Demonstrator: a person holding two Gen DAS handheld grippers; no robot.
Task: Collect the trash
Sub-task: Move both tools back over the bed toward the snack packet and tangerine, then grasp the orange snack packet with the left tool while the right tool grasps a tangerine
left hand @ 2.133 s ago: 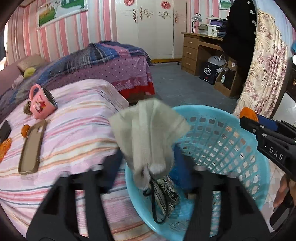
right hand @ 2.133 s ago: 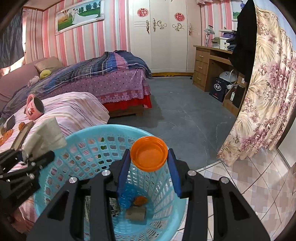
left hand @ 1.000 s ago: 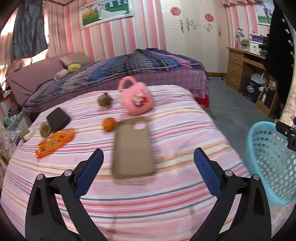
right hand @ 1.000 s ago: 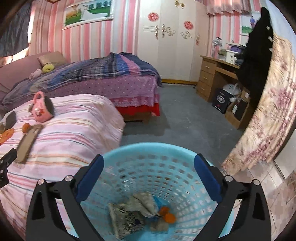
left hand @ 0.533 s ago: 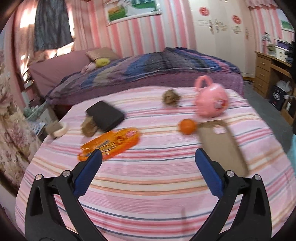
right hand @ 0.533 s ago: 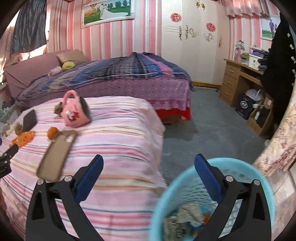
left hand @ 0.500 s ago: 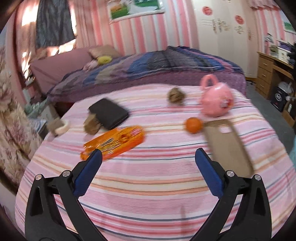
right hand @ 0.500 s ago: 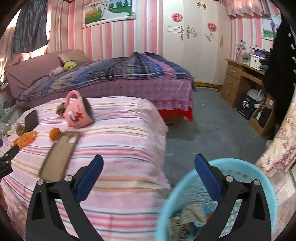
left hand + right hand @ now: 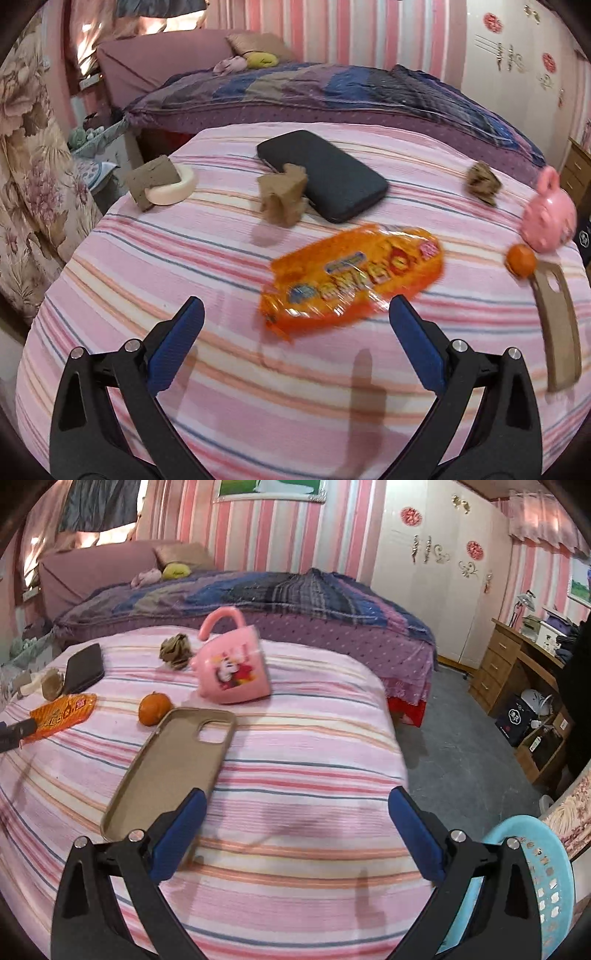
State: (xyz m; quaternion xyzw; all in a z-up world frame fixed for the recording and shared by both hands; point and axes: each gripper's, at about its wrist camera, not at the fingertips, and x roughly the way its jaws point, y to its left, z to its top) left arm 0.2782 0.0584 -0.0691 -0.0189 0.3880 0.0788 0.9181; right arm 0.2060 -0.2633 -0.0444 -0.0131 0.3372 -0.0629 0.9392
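My left gripper (image 9: 295,343) is open and empty, just above the pink striped bed (image 9: 184,258), with an orange snack wrapper (image 9: 354,277) lying right ahead of its fingers. A crumpled brown paper (image 9: 282,199) and a brown scrap on a white ring (image 9: 153,181) lie farther back left. Another crumpled wad (image 9: 482,181) lies at the right. My right gripper (image 9: 295,830) is open and empty over the bed (image 9: 314,738). The blue trash basket (image 9: 546,878) stands at its lower right. The wrapper (image 9: 62,710) and wad (image 9: 175,651) show at the left.
A black wallet (image 9: 325,177), a pink mug (image 9: 232,668), a small orange (image 9: 153,709) and a tan phone case (image 9: 173,764) lie on the bed. A second bed with a plaid blanket (image 9: 258,590) stands behind. A wooden desk (image 9: 524,657) is at the right.
Both grippers dropped their trash into the basket, opened, and swung left over the bed. The left gripper has moved closer to the orange wrapper; the basket has slid to the right gripper's lower right.
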